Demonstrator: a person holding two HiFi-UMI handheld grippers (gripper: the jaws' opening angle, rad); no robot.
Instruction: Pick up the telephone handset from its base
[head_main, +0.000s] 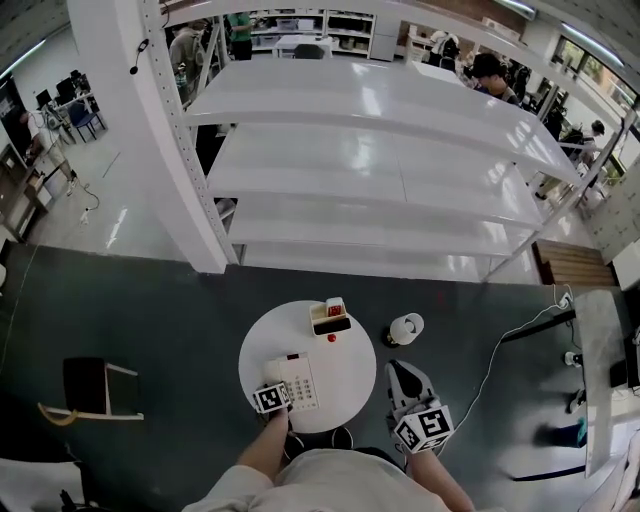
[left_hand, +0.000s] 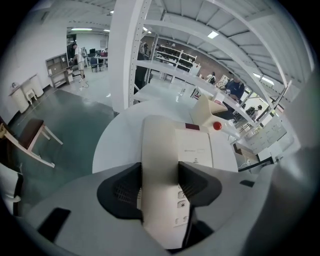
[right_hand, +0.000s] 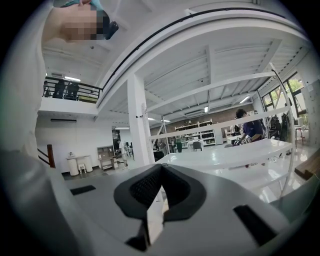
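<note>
Round white table (head_main: 262, 338) on dark floor, with a white shelving rack (head_main: 380, 170) standing just beyond it.

The phone base (head_main: 303, 383) sits at the table's near edge, left of centre. The telephone handset (left_hand: 159, 160) lies lengthwise in its cradle along the base's left side.

The left gripper (left_hand: 160, 175) is angled down over the near end of the handset. Its black pads (left_hand: 125, 192) sit on either side of the handset and look flush against its flanks, pinching it, though the wide lens makes firm contact hard to confirm.

The right gripper (right_hand: 161, 189) is pressed together at the tips and empty. It hangs off the table's right rim over the floor and aims about level toward the rack.

A small open box (head_main: 331, 316) is at the far rim, with a red ball (head_main: 332, 338) just before it, well apart from the phone.

The table centre is bare. There is open floor to the left, with a stool (head_main: 100, 385) well apart, and a white cable (head_main: 497, 355) crosses the floor to the right.
</note>
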